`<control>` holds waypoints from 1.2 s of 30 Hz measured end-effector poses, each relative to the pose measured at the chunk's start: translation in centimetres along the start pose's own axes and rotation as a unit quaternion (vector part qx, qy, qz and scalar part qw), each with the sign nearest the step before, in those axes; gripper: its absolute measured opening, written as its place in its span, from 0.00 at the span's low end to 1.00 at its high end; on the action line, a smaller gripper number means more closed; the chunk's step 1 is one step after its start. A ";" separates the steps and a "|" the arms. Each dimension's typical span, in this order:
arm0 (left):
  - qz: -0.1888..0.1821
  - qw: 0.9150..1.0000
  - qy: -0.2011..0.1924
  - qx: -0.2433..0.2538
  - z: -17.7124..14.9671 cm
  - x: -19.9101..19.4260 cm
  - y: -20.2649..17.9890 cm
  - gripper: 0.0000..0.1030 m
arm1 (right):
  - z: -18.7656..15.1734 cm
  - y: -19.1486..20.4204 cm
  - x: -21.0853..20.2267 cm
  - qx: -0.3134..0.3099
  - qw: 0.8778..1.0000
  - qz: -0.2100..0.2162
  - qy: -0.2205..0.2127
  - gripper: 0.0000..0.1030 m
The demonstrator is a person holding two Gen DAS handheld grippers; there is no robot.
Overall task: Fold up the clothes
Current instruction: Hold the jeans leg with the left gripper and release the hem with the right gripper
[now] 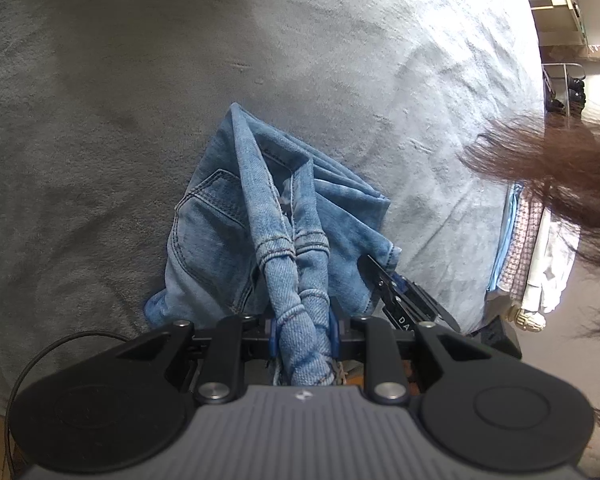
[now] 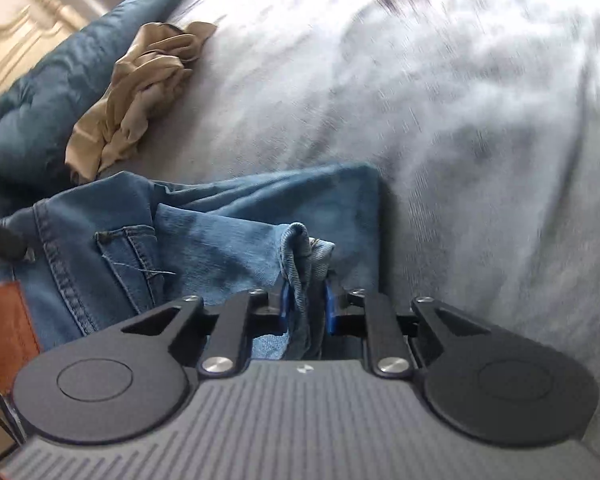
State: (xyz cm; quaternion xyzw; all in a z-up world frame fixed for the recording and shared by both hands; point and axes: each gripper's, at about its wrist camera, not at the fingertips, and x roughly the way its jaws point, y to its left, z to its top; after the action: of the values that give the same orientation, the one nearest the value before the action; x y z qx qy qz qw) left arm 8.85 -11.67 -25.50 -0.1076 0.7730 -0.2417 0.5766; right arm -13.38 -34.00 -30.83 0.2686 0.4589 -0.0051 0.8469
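Observation:
A pair of blue jeans [image 1: 220,240] hangs bunched over the grey bed cover [image 1: 100,120]. My left gripper [image 1: 302,330] is shut on a twisted bunch of the denim, near a belt loop. In the right wrist view the jeans [image 2: 228,220] lie partly on the grey cover [image 2: 480,160], with a brown leather patch [image 2: 8,332] at the waistband. My right gripper [image 2: 307,306] is shut on a hemmed edge of the jeans. The right gripper also shows in the left wrist view [image 1: 400,300], at the right edge of the jeans.
A crumpled tan garment [image 2: 140,92] and a dark blue padded jacket [image 2: 40,112] lie at the far left of the bed. A stack of folded clothes [image 1: 528,248] sits at the bed's right edge. The person's dark hair [image 1: 560,172] hangs into the view.

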 end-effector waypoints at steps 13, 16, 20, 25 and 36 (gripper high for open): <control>-0.017 1.000 -0.007 -0.005 0.4 0.3 -0.9 0.22 | 3.2 -1.4 1.7 -0.019 1.000 0.008 0.005 0.06; -0.016 1.000 -0.004 -0.006 0.6 0.6 -0.9 0.22 | 3.0 -1.9 2.0 -0.011 1.000 0.007 0.008 0.06; -0.016 1.000 -0.001 -0.006 0.8 0.9 -1.0 0.22 | 2.7 -2.7 1.6 0.012 1.000 0.003 0.003 0.05; -0.015 1.000 0.000 -0.003 1.0 0.9 -1.0 0.22 | 2.4 -3.7 1.1 0.042 0.999 -0.001 -0.003 0.11; -0.056 0.998 -0.005 0.005 2.7 4.5 -2.9 0.22 | 0.9 -3.1 -5.4 0.104 0.990 0.041 -0.082 0.55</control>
State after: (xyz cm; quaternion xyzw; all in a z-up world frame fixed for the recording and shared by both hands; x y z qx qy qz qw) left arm 9.68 -16.89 -28.45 -0.1490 0.7616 -0.2764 0.5668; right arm -16.58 -38.38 -27.60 0.3723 0.3738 -0.0403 0.8485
